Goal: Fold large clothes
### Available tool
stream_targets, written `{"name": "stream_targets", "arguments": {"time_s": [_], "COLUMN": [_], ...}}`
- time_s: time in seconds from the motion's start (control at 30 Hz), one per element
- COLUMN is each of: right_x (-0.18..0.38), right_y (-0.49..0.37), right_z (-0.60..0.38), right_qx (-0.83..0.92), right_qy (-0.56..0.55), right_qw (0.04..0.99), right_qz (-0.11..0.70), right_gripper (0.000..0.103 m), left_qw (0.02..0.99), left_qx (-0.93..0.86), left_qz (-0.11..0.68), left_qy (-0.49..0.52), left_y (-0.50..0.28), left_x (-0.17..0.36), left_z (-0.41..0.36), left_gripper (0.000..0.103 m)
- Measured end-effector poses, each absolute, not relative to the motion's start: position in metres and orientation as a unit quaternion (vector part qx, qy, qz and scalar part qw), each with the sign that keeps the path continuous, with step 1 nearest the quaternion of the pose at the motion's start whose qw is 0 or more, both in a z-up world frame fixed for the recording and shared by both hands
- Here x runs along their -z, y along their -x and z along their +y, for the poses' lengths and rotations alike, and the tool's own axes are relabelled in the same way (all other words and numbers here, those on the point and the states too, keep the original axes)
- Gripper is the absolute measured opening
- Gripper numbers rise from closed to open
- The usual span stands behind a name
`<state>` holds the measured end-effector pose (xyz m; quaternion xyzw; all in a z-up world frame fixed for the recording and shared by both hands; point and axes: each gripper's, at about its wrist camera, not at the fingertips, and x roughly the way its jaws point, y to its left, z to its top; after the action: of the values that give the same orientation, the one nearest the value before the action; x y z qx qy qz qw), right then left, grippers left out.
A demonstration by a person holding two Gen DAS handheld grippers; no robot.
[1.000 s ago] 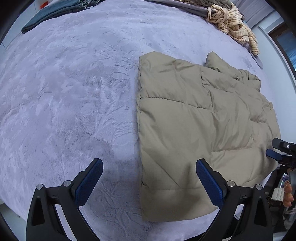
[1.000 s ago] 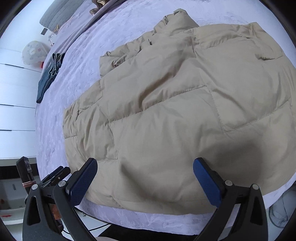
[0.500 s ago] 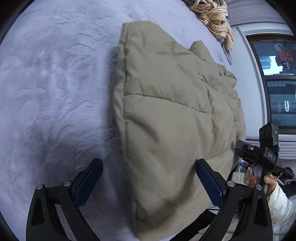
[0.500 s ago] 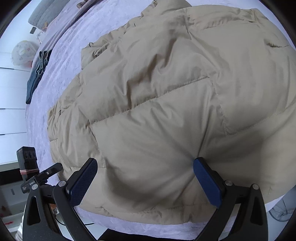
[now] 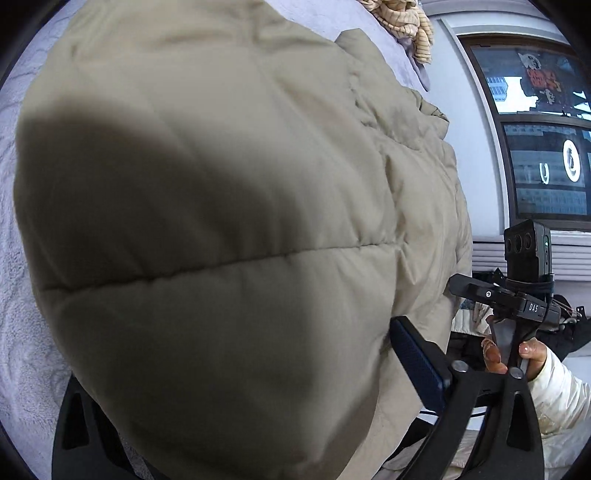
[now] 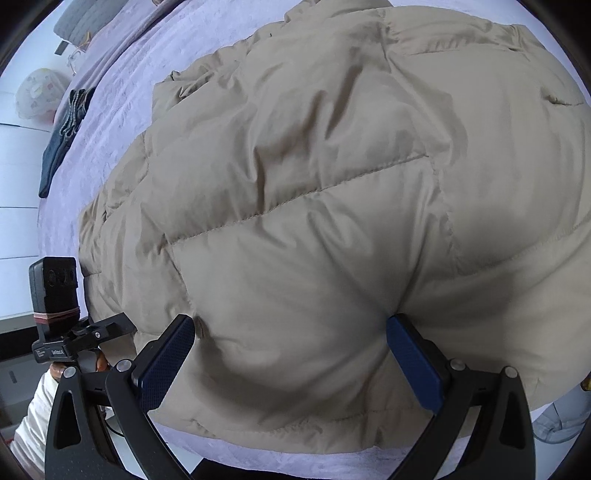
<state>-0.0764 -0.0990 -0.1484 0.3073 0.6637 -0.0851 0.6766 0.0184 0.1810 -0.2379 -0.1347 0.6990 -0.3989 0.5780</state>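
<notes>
A beige quilted puffer jacket (image 5: pixel 240 221) lies flat on the lavender bed cover (image 5: pixel 14 258) and fills both views; it also shows in the right wrist view (image 6: pixel 332 203). My left gripper (image 5: pixel 236 373) is open, pushed over the jacket's near edge; its left finger is hidden under the padding and the right blue pad (image 5: pixel 417 365) shows. My right gripper (image 6: pixel 291 362) is open, both blue pads pressed against the jacket's near hem with padding bulging between them.
A striped cream garment (image 5: pixel 402 22) lies at the far end of the bed. Folded dark jeans (image 6: pixel 62 129) lie on the far left of the lavender cover (image 6: pixel 110 81). A window (image 5: pixel 535 147) is to the right.
Both grippers have moved forward onto the jacket's near edge. The jacket now fills the left view and hides its left finger. The jaws stayed open.
</notes>
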Motion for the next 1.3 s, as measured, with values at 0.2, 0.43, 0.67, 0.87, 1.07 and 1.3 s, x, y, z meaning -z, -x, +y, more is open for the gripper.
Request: {"name": "stream_targets", "arguments": {"time_s": [0.2,0.43,0.67,0.87,1.07,1.3], "right_x": [0.116,0.117,0.165,0.188,0.193,0.138], "right_y": [0.076,0.069,0.044,0.04,0.043,0.131], "right_z": [-0.105,-0.142,-0.158,-0.178,-0.199,-0.266], "right_qx": [0.067,0.091,0.059,0.023,-0.019,0.005], "right_qy": [-0.291,-0.305,-0.327,-0.381,-0.439,-0.474], "right_qw": [0.702,0.738,0.736,0.712,0.675,0.712], "right_qz": [0.647,0.596,0.59,0.589,0.592,0.518], "right_gripper": [0.102,0.011,0.007,0.002,0.003,0.007], "left_qw": [0.579,0.59,0.622,0.652,0.66,0.613], "left_qx": [0.423,0.429,0.437,0.4,0.378,0.41], "left_qz": [0.681,0.666,0.638,0.64,0.649,0.675], "left_qy": [0.151,0.156,0.125,0.079,0.02,0.006], "left_y": [-0.019,-0.016,0.005,0.029,0.037,0.037], "left_x": [0.223,0.167,0.078,0.029,0.013,0.021], "left_z": [0.17,0.165,0.114,0.028,-0.052,-0.129], "left_gripper": [0.033,0.027,0.027,0.027,0.03,0.07]}}
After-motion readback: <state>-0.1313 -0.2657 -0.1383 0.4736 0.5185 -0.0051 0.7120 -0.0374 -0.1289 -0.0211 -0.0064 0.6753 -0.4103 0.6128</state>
